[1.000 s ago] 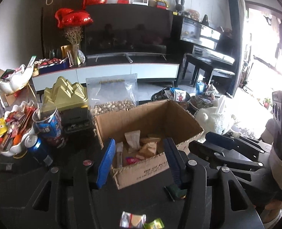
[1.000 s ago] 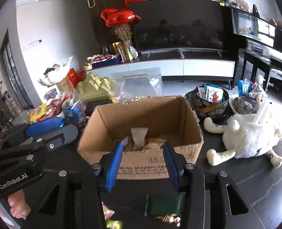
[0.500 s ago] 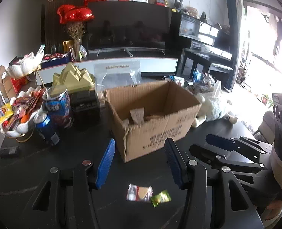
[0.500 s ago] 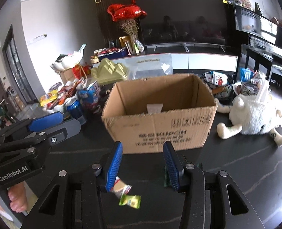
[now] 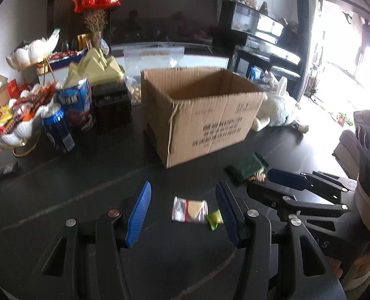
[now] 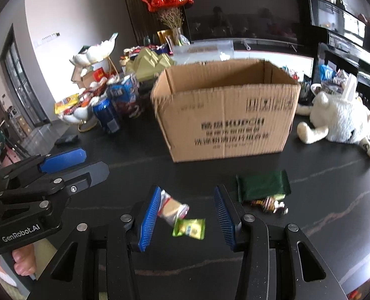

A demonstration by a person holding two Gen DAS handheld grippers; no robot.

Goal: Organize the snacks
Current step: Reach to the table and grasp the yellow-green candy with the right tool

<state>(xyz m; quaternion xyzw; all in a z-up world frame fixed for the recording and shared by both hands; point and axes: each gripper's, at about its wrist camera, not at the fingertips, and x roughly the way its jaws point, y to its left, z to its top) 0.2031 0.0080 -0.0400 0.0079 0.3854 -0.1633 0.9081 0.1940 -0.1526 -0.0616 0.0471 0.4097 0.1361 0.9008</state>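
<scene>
An open cardboard box (image 5: 200,115) (image 6: 225,115) stands on the dark table. In front of it lie a clear snack packet (image 5: 189,209) (image 6: 172,208), a small green packet (image 5: 214,219) (image 6: 189,228), a dark green packet (image 5: 246,167) (image 6: 262,183) and a striped candy (image 6: 270,203). My left gripper (image 5: 182,212) is open and empty, low over the clear packet. My right gripper (image 6: 187,215) is open and empty over the clear and green packets. Each gripper shows in the other's view, the right (image 5: 287,182) and the left (image 6: 62,160).
Left of the box stand a blue can (image 5: 57,127), a blue snack tub (image 5: 76,100), a black box (image 5: 112,105) and a white bowl of snacks (image 5: 12,122). A white plush toy (image 6: 340,122) lies right of the box. A small dark object (image 5: 3,171) lies at the table's left edge.
Both grippers have drawn back from the box and come down toward the packets on the table. The inside of the box is out of sight now. Both stay open.
</scene>
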